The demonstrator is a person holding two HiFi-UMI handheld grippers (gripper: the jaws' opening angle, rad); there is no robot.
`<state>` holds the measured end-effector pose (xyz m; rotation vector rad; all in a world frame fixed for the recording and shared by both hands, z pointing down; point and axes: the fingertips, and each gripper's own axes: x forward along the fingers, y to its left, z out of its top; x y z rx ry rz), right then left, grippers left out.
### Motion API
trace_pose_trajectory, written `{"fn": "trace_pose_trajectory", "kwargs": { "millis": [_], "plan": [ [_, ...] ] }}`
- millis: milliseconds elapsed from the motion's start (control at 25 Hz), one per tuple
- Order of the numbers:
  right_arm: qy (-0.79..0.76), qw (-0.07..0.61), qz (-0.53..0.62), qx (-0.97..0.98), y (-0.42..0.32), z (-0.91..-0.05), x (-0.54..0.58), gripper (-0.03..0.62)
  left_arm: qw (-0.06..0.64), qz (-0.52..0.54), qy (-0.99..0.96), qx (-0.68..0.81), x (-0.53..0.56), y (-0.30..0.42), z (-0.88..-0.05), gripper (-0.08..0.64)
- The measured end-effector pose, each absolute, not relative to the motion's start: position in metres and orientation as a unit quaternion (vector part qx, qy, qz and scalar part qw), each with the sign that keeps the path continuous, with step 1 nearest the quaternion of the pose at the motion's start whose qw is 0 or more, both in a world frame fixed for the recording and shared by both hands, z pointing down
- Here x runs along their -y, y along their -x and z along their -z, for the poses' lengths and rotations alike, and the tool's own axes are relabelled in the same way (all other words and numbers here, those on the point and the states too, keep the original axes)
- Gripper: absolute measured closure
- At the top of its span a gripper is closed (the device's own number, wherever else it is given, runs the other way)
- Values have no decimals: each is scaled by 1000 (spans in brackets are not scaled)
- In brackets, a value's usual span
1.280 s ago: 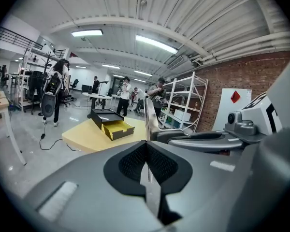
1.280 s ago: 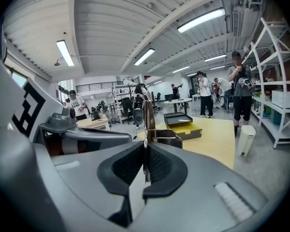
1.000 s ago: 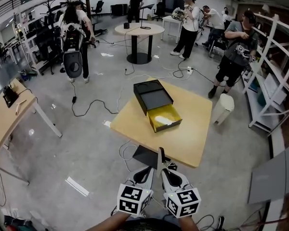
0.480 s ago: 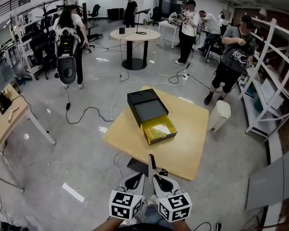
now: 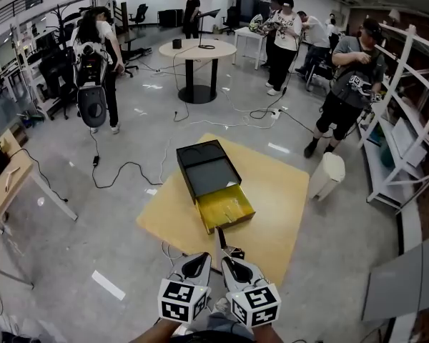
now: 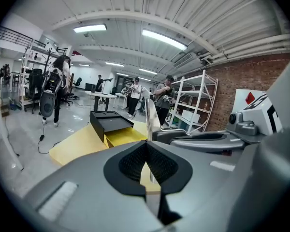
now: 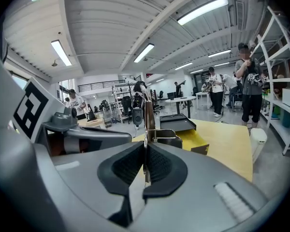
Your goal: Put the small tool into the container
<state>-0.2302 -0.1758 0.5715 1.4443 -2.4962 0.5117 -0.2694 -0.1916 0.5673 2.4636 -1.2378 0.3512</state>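
A black box (image 5: 207, 164) lies on the yellow table (image 5: 286, 199) with its yellow drawer (image 5: 225, 207) pulled out toward me. Both grippers hang side by side just short of the table's near edge. My right gripper (image 5: 225, 259) is shut on a small tool (image 5: 218, 240), a thin flat blade that stands up from the jaws. In the right gripper view the tool (image 7: 148, 117) rises between the closed pads of that gripper (image 7: 145, 149), with the box beyond it. My left gripper (image 5: 199, 258) is shut and holds nothing; in the left gripper view its jaws (image 6: 147, 146) meet, with the tool (image 6: 152, 124) beside them.
Several people stand around the hall. A round table (image 5: 197, 48) stands behind the yellow one, a white bin (image 5: 327, 174) at its right, white shelves (image 5: 407, 120) along the right wall, a wooden desk (image 5: 7, 184) at left. Cables trail over the floor.
The yellow table and box have come nearer and shifted left in the head view. Both grippers stay together and shut, the tool still in the right one.
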Motion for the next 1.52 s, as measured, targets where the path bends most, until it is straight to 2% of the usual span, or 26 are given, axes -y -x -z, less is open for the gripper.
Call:
{"fn": "trace_pose_trajectory", "kwargs": {
  "millis": [320,680,920,1080,1280,1520],
  "plan": [
    [-473,102,-180,856,-64,-569,467,583,184,-134,-862,453,479,-24,-568,557],
    [-456,99,-188,864,-185,-619,676,583,193,-144,-846,476,678,-136,-620,557],
    [-460,100,-193,861,-195,-657,764,583,193,-143,-847,474,764,-144,-656,557],
    [-472,101,-195,854,-119,-667,832,583,194,-148,-852,462,832,-67,-666,557],
    [-490,100,-203,842,-8,-629,964,583,194,-151,-861,445,962,46,-627,557],
    [-500,76,-234,830,29,-567,1097,583,194,-154,-868,430,1093,83,-563,557]
  ]
}}
